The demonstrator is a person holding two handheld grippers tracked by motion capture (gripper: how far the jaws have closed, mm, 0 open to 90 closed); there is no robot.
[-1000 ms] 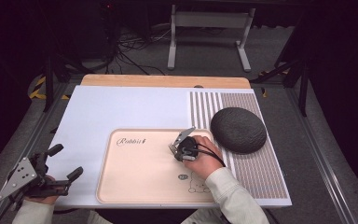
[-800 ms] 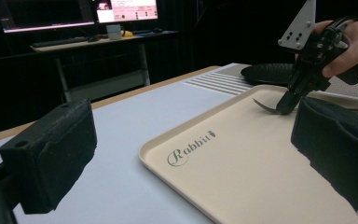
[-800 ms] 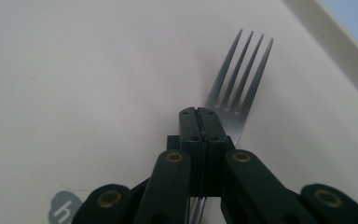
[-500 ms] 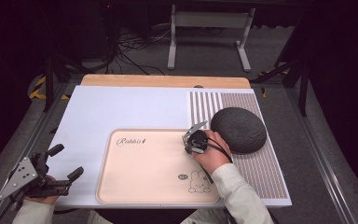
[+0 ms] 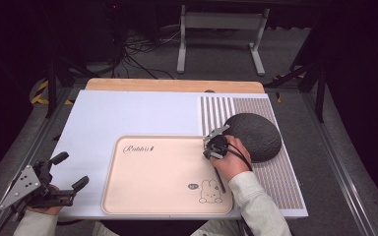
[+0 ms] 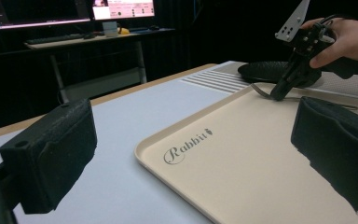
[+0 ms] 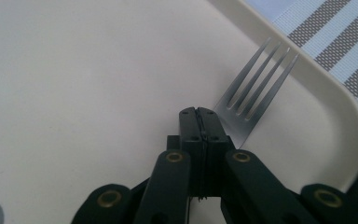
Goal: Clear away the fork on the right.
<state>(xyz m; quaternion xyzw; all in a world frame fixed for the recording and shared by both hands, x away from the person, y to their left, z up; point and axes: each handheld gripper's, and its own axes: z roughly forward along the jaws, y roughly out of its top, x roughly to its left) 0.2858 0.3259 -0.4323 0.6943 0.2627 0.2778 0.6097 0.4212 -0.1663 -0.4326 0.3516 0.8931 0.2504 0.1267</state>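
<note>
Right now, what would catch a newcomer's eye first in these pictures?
The cream tray with its rabbit drawing sits at the table's near edge. At its far right corner, the right gripper is shut on a metal fork whose tines point at the rim. Just beyond lies a dark round mat on the striped placemat.

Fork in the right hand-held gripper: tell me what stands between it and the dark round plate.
Only the tray's raised rim lies beyond the fork tines, toward the dark round plate. Nothing else visible stands between. The right hand-held gripper is shut on the fork.
</note>
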